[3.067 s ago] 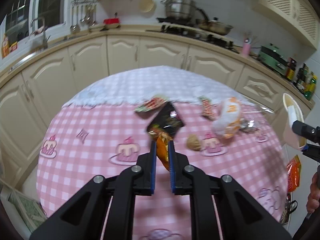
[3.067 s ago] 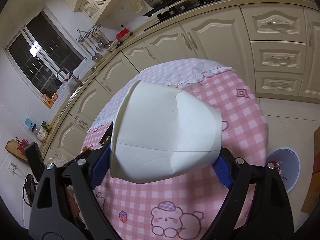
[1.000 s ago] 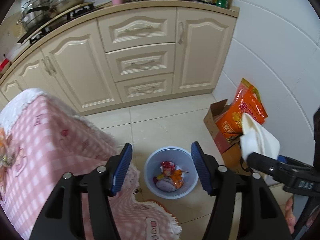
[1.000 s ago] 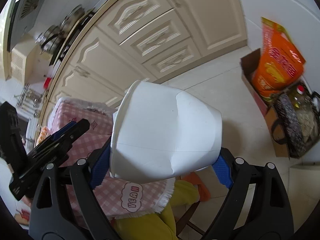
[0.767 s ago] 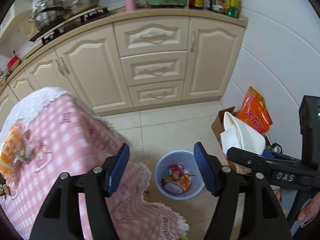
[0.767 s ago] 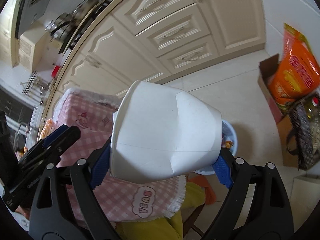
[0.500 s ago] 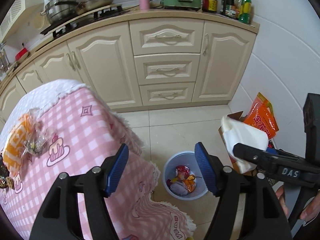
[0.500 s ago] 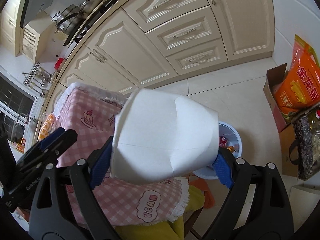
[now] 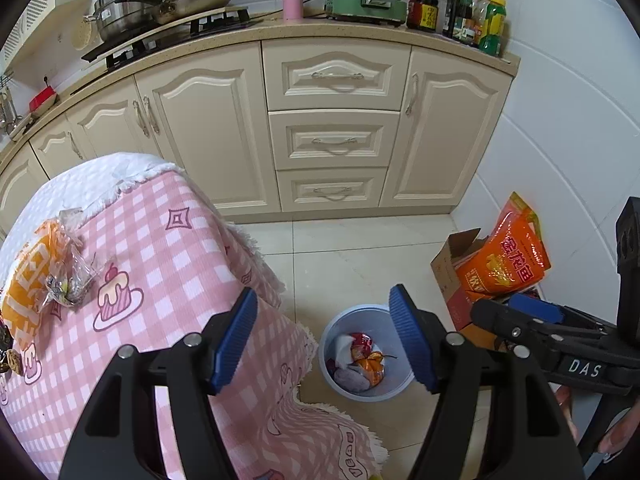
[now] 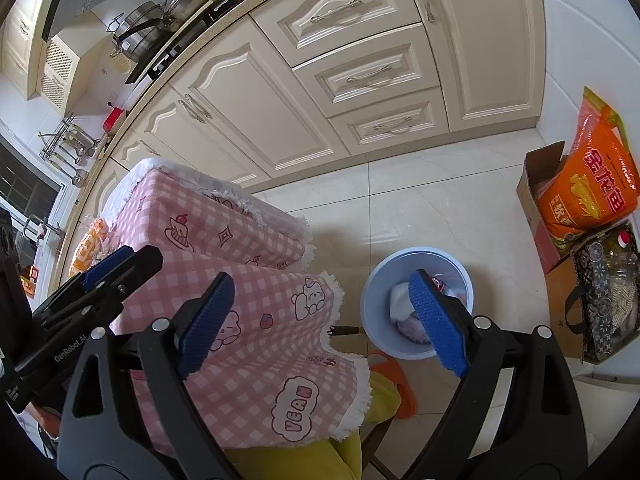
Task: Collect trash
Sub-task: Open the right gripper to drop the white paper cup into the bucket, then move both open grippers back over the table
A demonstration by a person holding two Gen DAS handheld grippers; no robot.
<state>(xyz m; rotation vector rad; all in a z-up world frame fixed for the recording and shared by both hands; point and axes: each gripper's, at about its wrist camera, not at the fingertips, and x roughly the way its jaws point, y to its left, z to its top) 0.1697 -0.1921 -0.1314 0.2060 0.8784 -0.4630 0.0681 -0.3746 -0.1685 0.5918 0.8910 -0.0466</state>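
both black blue-padded grippers, left (image 9: 322,338) and right (image 10: 324,320), gape empty above the round pale-blue plastic bin (image 9: 366,354) at lower centre; next, fetch the orange wrapper (image 9: 28,276) at left.

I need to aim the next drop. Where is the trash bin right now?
The blue trash bin stands on the tiled floor beside the hanging tablecloth edge, left of the cardboard box, seen low between the fingers in both wrist views.

black left gripper (image 9: 324,338), ribbed blue jaws, silver screws, "das" lettering.
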